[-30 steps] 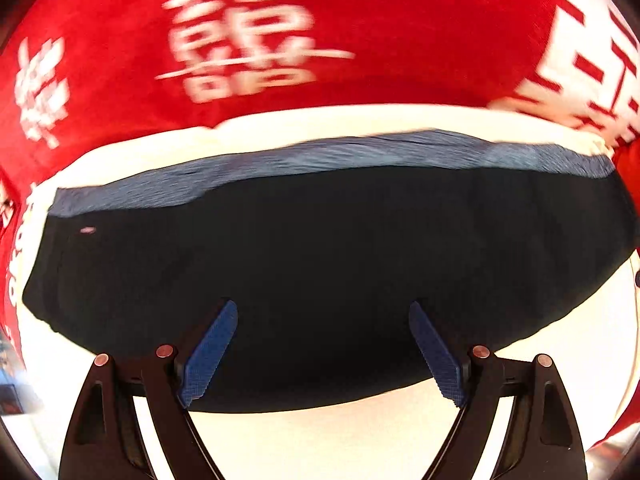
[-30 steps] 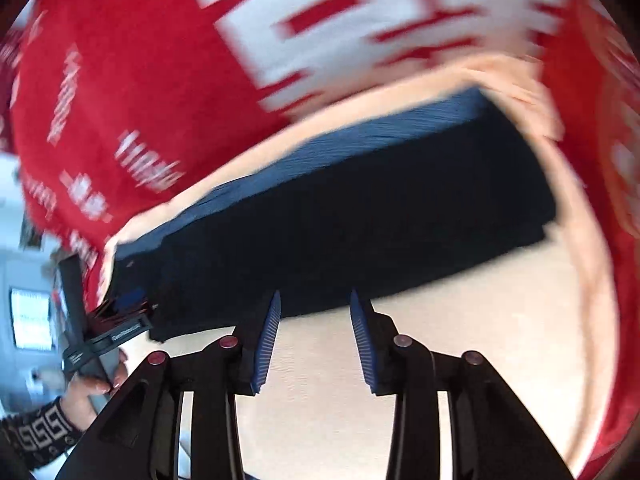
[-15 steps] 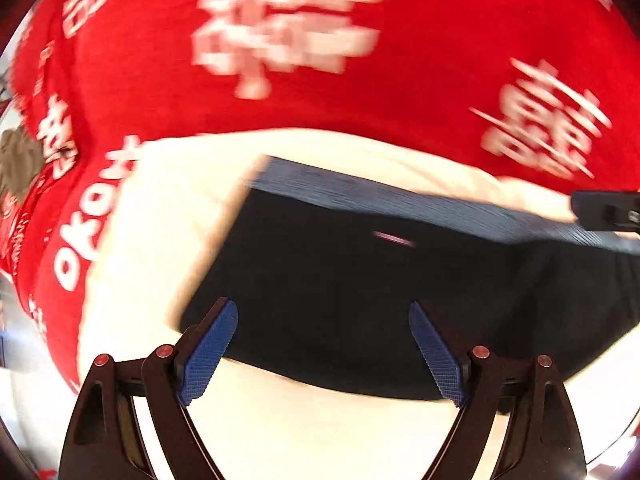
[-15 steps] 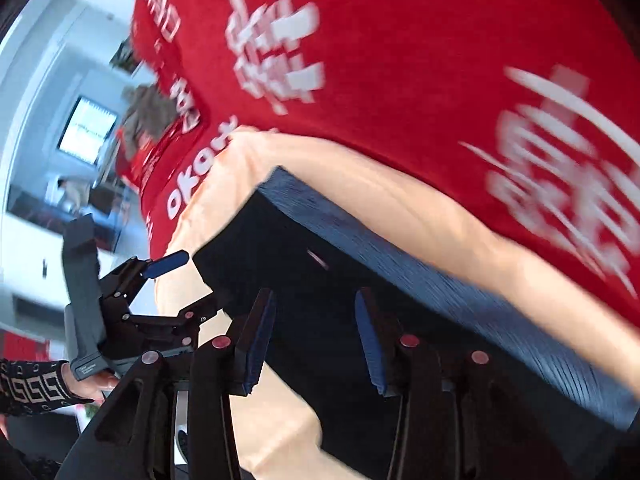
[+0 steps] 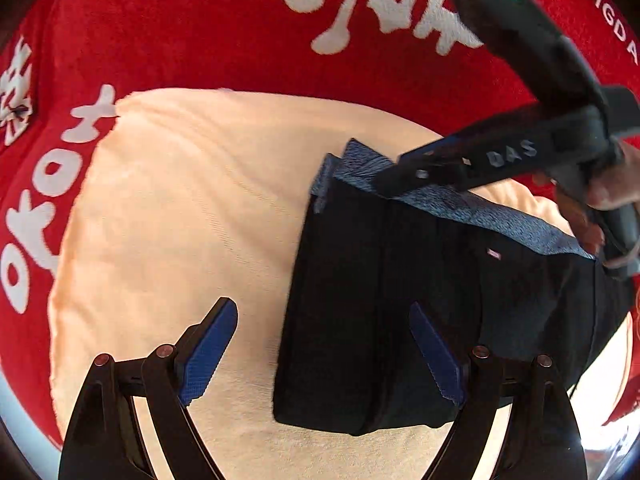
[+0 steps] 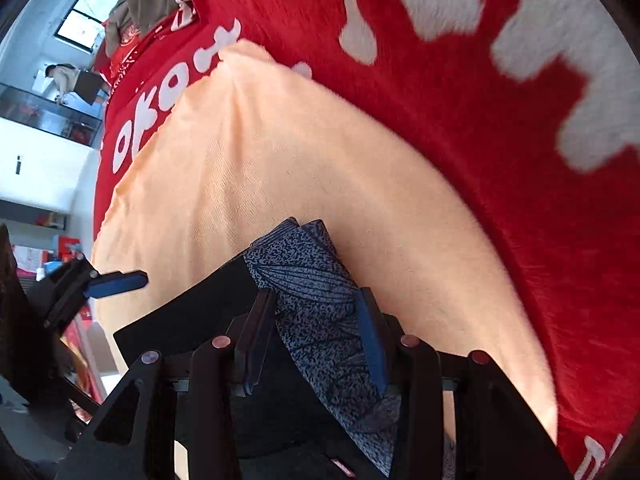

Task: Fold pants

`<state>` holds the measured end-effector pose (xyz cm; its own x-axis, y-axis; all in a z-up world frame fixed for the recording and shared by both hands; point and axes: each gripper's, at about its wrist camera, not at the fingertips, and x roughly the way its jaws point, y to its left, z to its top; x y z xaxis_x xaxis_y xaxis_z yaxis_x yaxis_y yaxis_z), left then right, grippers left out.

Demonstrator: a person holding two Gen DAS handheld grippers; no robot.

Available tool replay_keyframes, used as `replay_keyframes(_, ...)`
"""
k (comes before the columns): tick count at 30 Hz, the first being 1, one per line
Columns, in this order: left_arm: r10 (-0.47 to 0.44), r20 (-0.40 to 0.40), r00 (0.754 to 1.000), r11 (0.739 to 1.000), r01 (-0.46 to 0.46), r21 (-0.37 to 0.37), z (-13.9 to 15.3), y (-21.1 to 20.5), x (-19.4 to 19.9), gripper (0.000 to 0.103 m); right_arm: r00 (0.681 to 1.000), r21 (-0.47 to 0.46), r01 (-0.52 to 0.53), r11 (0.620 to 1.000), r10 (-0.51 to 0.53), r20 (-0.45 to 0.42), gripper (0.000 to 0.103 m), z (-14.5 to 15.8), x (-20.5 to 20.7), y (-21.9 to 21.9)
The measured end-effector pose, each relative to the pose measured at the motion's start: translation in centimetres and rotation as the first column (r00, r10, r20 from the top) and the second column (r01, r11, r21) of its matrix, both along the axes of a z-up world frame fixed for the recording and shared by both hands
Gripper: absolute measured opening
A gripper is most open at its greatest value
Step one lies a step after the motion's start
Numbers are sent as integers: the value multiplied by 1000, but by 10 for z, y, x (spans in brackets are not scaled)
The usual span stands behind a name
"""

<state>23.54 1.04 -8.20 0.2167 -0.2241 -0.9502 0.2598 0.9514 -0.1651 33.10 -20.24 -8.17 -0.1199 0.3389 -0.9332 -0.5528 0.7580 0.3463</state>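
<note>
Folded black pants (image 5: 400,300) with a speckled blue waistband (image 5: 500,212) lie on a peach towel (image 5: 180,220). My left gripper (image 5: 322,320) hangs open and wide above the pants' left edge, one finger over the towel and the other over the black cloth. My right gripper (image 6: 316,300) stands half open over the waistband (image 6: 316,280) near its corner, and the band lies between its fingers with no visible squeeze. The left wrist view shows the right gripper's fingers (image 5: 440,168) on that corner and the person's hand (image 5: 612,188) holding it. A blue fingertip (image 6: 116,282) of the left gripper shows in the right wrist view.
A red blanket (image 5: 200,32) with large white characters lies under the towel on all sides. A brown heap of cloth (image 6: 140,4) sits at the blanket's far end. Beyond it are a window, shelves and a person far off.
Both grippers swept along the pants to their left end. The right gripper rolled and came down over the waistband corner. Its jaws stayed half open, and the left gripper stayed wide open.
</note>
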Motion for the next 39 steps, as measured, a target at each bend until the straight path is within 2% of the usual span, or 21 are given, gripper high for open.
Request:
replay_keyframes(1,-6,-10,1000,1000,6,-9,-4,-1,-1,82,1000,11,7,1000,-7,-22,29,-1,1,-1)
replay_keyframes(2,-15,-18,1000,1000,14,-23,-7,-3,-2,72,1000,20,5,1000,-5,-27,7,2,0,-1)
replay_keyframes(3,-24,-32,999,999,23,-48,-10,-4,-4,55,1000,22,-12,1000,12,-13,5,7,-2,0)
replay_keyframes(4,-28,-33,999,998,25,-64,-10,-6,-6,52,1000,27,-28,999,28,-6,5,11,-6,1)
replay_keyframes(10,-3,5,1000,995,4,-96,7,0,-16,51,999,105,-31,994,32,-16,5,35,-13,7)
replay_keyframes(13,36,44,998,998,-33,-58,13,13,-17,51,999,75,-32,997,32,0,5,25,-10,17)
replay_keyframes(15,77,37,996,997,-77,-6,3,22,-14,52,999,13,-27,1000,26,35,5,8,-9,25)
replay_keyframes(16,105,10,994,994,-105,16,-6,27,-11,52,998,-8,-25,1000,26,48,7,1,-10,27)
replay_keyframes(18,157,-24,987,987,-156,27,-11,35,-9,52,995,-13,37,999,-36,92,18,5,-10,26)
replay_keyframes(20,183,-8,983,983,-183,26,-4,38,-11,53,985,-11,100,995,-97,140,36,24,-16,17)
replay_keyframes(22,167,37,985,983,-169,66,10,34,-17,78,974,20,149,989,-150,168,41,42,-27,0)
replay_keyframes(24,131,69,989,989,-136,64,25,26,-23,78,955,48,233,971,-238,179,41,61,-43,-31)
replay_keyframes(26,90,69,994,995,-93,45,35,9,-24,78,925,63,343,937,-349,149,40,69,-65,-72)
replay_keyframes(27,68,67,995,997,-71,32,36,-3,-22,78,910,67,389,919,-394,130,37,70,-76,-93)
replay_keyframes(28,42,63,997,999,-43,17,36,-19,-20,78,894,73,427,901,-433,114,23,70,-86,-112)
replay_keyframes(29,12,63,998,1000,-13,10,35,-36,-18,78,880,62,460,886,-464,101,19,66,-97,-133)
replay_keyframes(31,-44,63,997,999,43,11,27,-75,-10,78,860,24,502,864,-502,94,19,54,-107,-157)
replay_keyframes(33,-62,69,996,997,59,42,8,-103,-1,78,822,5,568,823,-567,63,19,36,-112,-183)
replay_keyframes(36,-42,90,995,992,31,120,-24,-131,26,78,762,-42,648,761,-644,69,19,11,-111,-215)
replay_keyframes(39,-39,130,991,983,14,185,-36,-141,44,79,696,-9,716,698,-712,97,17,6,-114,-254)
